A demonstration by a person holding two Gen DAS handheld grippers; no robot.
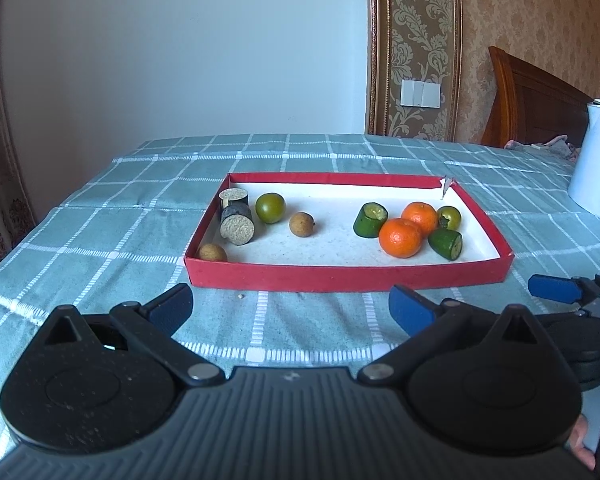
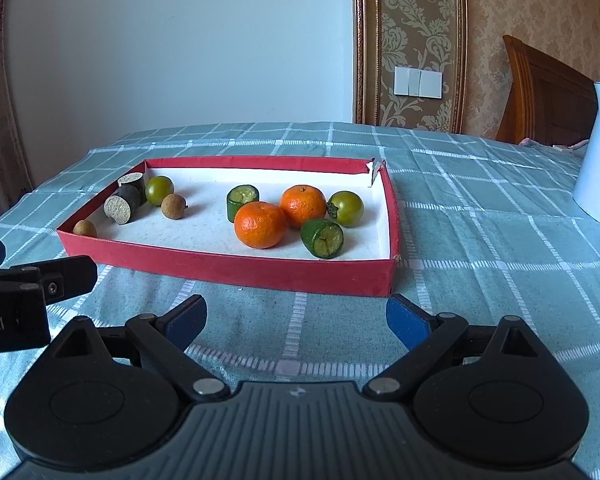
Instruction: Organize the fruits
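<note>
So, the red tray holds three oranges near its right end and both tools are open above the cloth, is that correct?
Not quite: the red tray holds two oranges, not three, as the right wrist view shows clearly. They do lie near its right end, and both the left tool and the right tool are open above the cloth.
</note>
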